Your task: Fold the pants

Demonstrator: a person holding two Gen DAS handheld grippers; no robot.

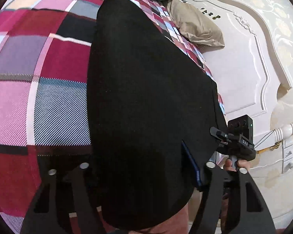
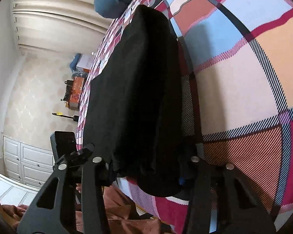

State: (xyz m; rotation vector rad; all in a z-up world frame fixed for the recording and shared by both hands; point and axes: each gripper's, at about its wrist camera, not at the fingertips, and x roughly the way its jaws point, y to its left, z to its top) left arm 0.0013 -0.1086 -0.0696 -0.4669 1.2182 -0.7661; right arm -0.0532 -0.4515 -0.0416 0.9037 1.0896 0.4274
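Fingers of the left gripper (image 1: 146, 177) stand wide apart with the black pants (image 1: 146, 97) filling the gap between them; whether they pinch the cloth I cannot tell. Same for the right gripper (image 2: 146, 167): jaws spread, dark fabric between, grip unclear. Pants lie stretched lengthwise on the plaid bedspread (image 1: 29, 78), near the bed's edge, running toward a tan pillow (image 1: 197, 27) by the white headboard (image 1: 240, 58)

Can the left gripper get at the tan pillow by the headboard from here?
Probably not directly: the left gripper has the black pants filling its fingers, and the tan pillow lies at the pants' far end, beside the headboard.
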